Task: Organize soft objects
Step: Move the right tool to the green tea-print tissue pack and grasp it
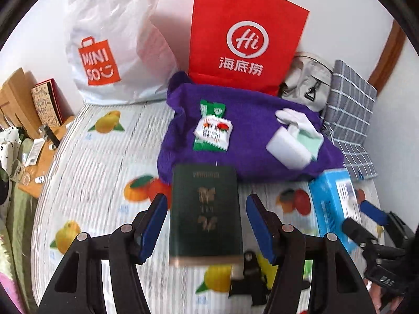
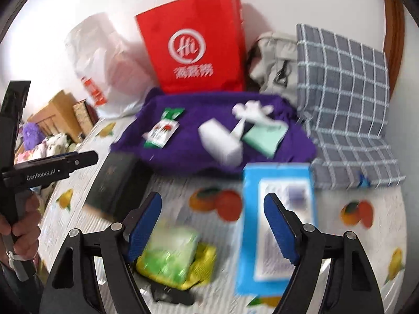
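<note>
Nearest the left wrist camera, the left gripper (image 1: 207,222) stands with its blue-padded jaws spread apart above a dark green booklet (image 1: 205,214) that lies flat on the fruit-print bed sheet (image 1: 104,157); the pads sit just beside the booklet's long edges, and blur hides whether they touch it. Below the booklet a black binder clip (image 1: 247,274) rests on the sheet. On the right wrist view, the right gripper (image 2: 212,225) is also spread wide and grips nothing; under it, toward its left finger, lies a green-and-white soft pack (image 2: 170,256) on top of a yellow cloth (image 2: 204,261), and under its right finger a blue wet-wipe pack (image 2: 251,209) lies flat on the sheet. A hand (image 2: 26,225) holding the other gripper's handle shows at the left edge of that view.

Farther back, a purple towel (image 1: 248,162) is spread on the bed. On it lie a green-and-white snack packet (image 1: 213,130), a white sponge block (image 1: 288,149), a mint-green cloth (image 1: 311,141) and a white glove (image 1: 290,116), the last three bunched together. Behind the towel, against the wall, a red paper bag (image 1: 246,39) stands upright, with a white plastic shopping bag (image 1: 112,47) to its left and a beige pouch (image 1: 306,78) and a grey checked cushion (image 1: 351,104) to its right.
</note>
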### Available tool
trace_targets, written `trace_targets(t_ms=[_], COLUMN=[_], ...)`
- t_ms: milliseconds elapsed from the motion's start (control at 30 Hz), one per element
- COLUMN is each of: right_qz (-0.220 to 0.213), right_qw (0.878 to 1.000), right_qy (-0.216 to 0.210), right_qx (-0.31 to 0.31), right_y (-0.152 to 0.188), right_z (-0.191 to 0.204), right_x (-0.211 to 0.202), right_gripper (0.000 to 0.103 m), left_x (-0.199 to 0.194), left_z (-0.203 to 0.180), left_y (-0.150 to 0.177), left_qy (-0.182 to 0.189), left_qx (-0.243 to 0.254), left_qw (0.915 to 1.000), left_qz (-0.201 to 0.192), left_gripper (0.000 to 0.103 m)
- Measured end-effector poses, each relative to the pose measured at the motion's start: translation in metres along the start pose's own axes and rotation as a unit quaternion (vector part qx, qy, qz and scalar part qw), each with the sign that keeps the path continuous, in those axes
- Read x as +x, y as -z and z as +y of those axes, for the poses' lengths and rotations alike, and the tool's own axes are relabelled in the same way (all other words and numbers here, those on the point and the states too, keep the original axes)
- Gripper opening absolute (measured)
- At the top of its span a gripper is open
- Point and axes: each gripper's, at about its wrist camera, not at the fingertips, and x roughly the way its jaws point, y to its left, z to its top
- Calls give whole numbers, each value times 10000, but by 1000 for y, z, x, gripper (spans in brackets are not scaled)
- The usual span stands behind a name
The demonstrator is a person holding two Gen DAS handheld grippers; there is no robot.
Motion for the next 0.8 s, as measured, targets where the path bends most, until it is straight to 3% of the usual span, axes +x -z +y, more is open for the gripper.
trace_targets(t_ms=[400,700,800], right_qz=[171,330,367], right_qw=[9997,9983,9981], right_qy=[119,444,379], right_qx=[152,204,314], right_y=[40,48,50], right_z=[32,44,44], right_x=[24,50,59], right_gripper=[77,77,77], left_x=[-1,3,4], left_z=[16,28,31], left_y=[48,57,59], left_qy=[159,244,259], left_qx=[-33,-87,-128], left_qw=[9998,9996,9995], left_qz=[87,99,115], left_gripper=[60,60,60])
